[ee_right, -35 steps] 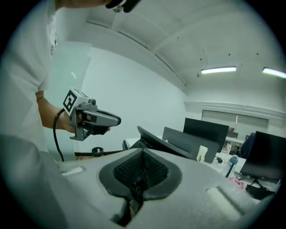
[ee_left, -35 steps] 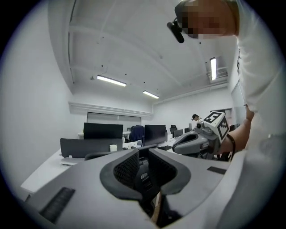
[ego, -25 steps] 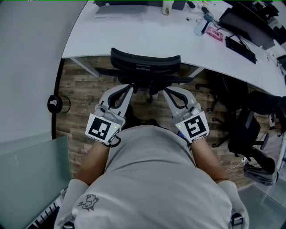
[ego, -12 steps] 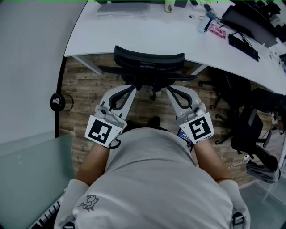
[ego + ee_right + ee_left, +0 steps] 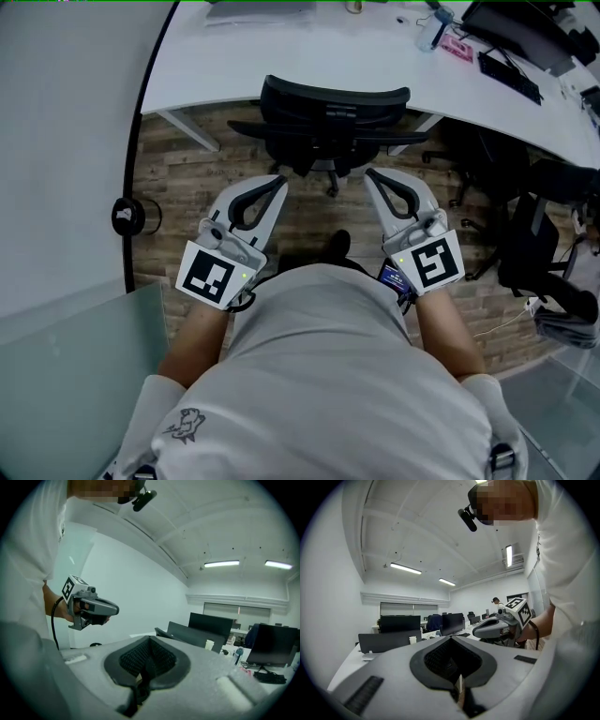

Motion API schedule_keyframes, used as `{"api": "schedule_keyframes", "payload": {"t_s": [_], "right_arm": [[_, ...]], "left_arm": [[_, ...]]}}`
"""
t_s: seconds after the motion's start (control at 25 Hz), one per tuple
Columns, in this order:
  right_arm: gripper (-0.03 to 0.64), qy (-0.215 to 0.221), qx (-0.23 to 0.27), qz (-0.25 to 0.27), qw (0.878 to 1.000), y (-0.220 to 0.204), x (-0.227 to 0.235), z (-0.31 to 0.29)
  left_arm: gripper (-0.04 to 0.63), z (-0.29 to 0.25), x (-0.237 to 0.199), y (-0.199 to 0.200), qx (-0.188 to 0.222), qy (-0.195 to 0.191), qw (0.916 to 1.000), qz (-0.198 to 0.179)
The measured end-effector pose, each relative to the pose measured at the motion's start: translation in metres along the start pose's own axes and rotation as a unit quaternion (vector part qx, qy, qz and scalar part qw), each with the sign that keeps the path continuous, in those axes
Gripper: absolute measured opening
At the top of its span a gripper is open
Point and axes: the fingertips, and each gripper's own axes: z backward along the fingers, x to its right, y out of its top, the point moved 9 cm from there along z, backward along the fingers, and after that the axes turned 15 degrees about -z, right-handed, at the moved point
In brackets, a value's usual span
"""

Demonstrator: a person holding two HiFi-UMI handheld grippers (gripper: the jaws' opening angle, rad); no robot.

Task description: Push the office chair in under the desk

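Observation:
The black office chair (image 5: 335,114) stands at the curved white desk (image 5: 234,66), its backrest by the desk's edge and its seat beneath the top. My left gripper (image 5: 280,181) and right gripper (image 5: 369,174) point at the chair from the near side, a short gap short of the backrest. Both are shut with nothing between the jaws. In the left gripper view the left gripper (image 5: 458,681) has its jaws pressed together, and the right gripper (image 5: 499,626) shows beyond. In the right gripper view the right gripper (image 5: 144,670) is likewise shut, with the left gripper (image 5: 91,607) to its left.
More black chairs (image 5: 553,244) crowd the floor at the right. A keyboard (image 5: 508,77), a bottle (image 5: 431,33) and a pink item (image 5: 457,49) lie on the desk. A round black object (image 5: 127,217) sits by the left wall, and a glass panel (image 5: 75,356) is at the near left.
The chair has moved further in under the desk. Both grippers, which reached up to its backrest, now stand a little back from it, still shut.

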Motion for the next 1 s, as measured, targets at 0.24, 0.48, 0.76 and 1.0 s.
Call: {"api": "schedule_keyframes", "payload": {"t_s": [0.24,0.48,0.76,1.0], "right_arm": [[0.003,-0.022,0.004,0.002,1.0,-0.004,-0.064,0.011],[0.003,-0.04,0.011,-0.001,0.999,-0.021,-0.125,0.037],[0.003,-0.051,0.005,-0.007,0.999,-0.025,-0.152,0.06],[0.003,-0.029,0.009,-0.003,1.0,-0.032,-0.15,0.089]], "left_arm": [[-0.002,0.059,0.002,-0.004,0.014,-0.023,0.9996,-0.005],[-0.002,0.108,0.023,-0.007,0.025,-0.043,0.9986,-0.017],[-0.002,0.13,0.04,-0.004,0.039,-0.055,0.9975,-0.023],[-0.002,0.128,0.073,0.01,0.04,-0.043,0.998,-0.024]]}}
